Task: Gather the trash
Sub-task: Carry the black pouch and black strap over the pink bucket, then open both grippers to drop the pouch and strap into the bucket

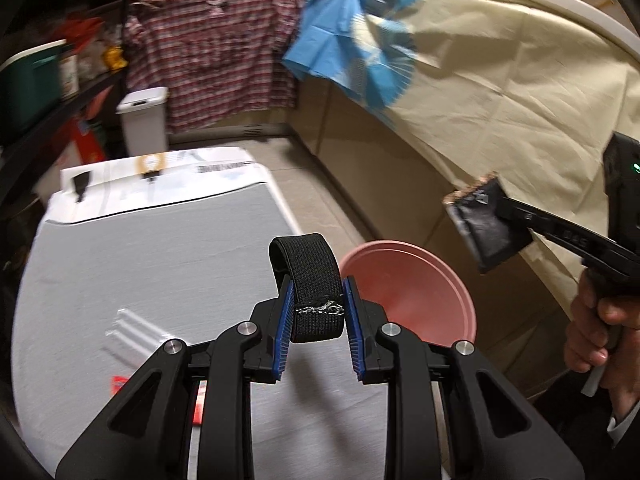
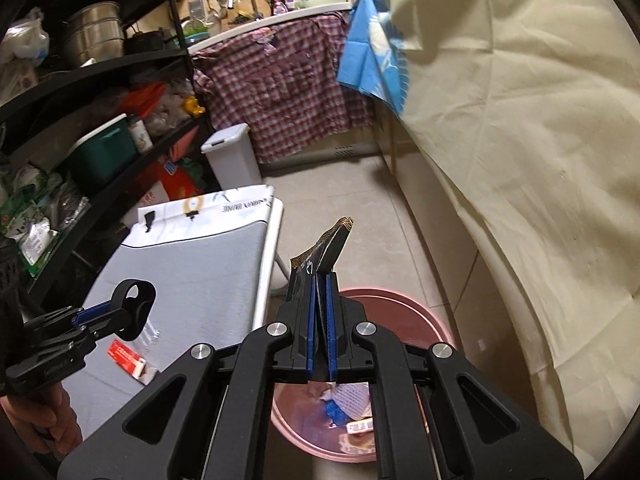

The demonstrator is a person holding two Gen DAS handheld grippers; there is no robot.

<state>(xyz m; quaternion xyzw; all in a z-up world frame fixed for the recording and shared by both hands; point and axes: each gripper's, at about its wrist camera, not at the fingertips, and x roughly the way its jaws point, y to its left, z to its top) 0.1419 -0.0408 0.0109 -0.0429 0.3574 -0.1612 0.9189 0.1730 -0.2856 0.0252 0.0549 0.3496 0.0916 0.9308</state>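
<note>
Two tongs hover by the worktop's (image 1: 132, 264) right edge: left tongs (image 1: 319, 308) clamped on a black elastic band (image 1: 308, 276), right tongs (image 2: 320, 320) pressed together on a dark wrapper (image 2: 326, 246). Pink bin (image 2: 404, 312), holding trash, stands on the floor just beside that edge, below the wrapper.

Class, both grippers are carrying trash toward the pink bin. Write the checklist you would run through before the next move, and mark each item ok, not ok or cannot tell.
1. Left gripper grips the black elastic band: ok.
2. Right gripper is shut on the dark wrapper: ok.
3. Wrapper is above the pink bin: ok.
4. Band is over the bin: not ok, it hangs beside the rim, above the table.
5. Bin has room: ok.
6. Red packet left on the table: not ok.
</note>
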